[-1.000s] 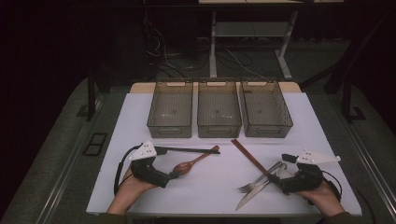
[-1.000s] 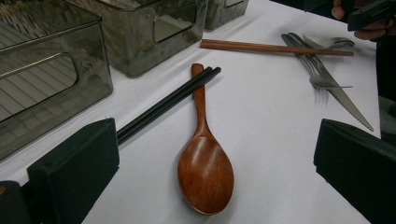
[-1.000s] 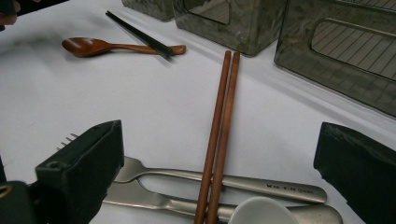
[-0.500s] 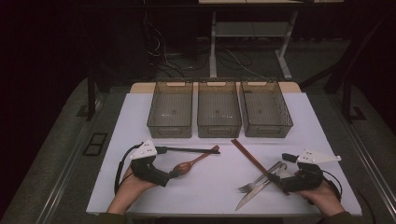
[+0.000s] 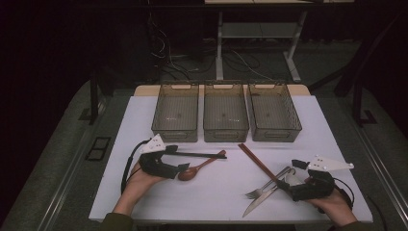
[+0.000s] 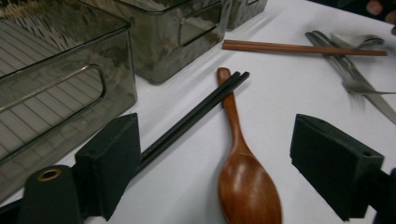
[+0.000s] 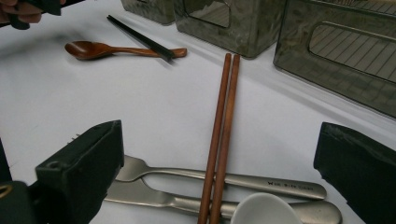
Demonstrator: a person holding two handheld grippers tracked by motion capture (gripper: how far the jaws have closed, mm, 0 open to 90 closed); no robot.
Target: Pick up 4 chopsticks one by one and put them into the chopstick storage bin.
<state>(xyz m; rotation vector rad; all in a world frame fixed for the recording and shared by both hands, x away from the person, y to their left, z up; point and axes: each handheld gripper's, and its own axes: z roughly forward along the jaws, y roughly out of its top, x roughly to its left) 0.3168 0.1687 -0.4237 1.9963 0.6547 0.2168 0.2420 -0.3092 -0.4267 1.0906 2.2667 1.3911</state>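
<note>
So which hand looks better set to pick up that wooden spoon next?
The left. In the left gripper view, the wooden spoon lies between the left gripper's open jaws, which have just been closing around it. The right gripper sits over by the fork and knife, far from the spoon.

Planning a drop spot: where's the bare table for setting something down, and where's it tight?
Free: the white table between the wooden spoon and the fork, and the near edge. Also the far-left strip beside the left bin. Crowded: the right gripper among the fork, knife and brown chopsticks; the left gripper over the spoon and black chopsticks.
</note>
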